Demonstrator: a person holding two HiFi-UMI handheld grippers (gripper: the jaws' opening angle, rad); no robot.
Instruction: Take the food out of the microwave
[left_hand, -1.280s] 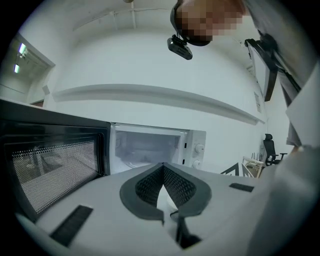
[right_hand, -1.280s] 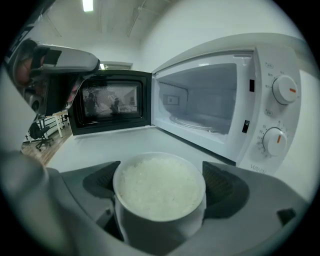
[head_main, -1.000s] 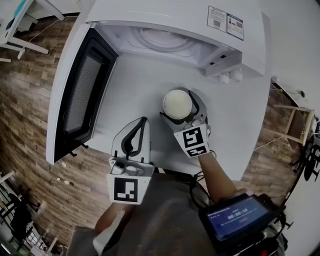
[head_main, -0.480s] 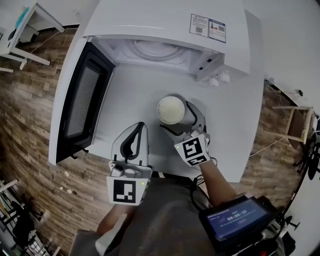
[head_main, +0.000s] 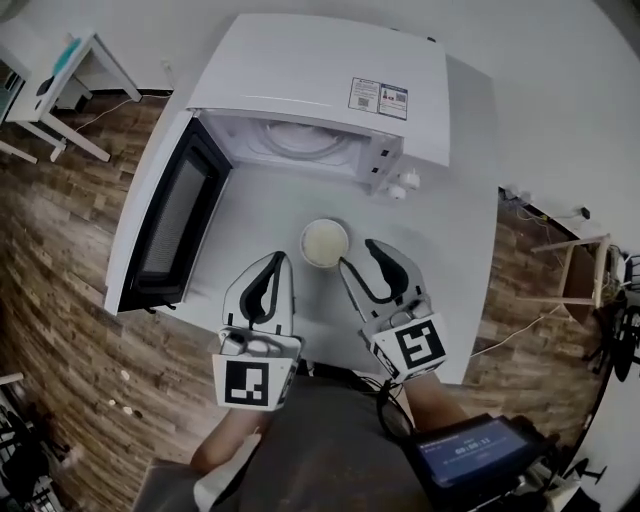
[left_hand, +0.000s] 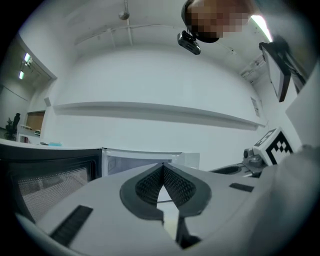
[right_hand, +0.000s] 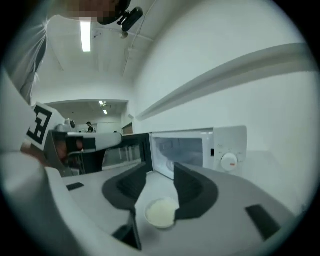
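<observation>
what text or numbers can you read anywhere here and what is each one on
Nothing here can be quoted as it reads.
The sticker on top of the microwave: printed lines, too small to read.
The screen of the device at the lower right of the head view: a row of pale digits, too blurred to read.
The knob on the microwave front: no marking that can be read.

Bright, even light is filling the scene; a ceiling strip lamp (right_hand: 86, 35) is glaring. Fisheye distortion is bending edges, dark vignetting ringing both gripper views.
</observation>
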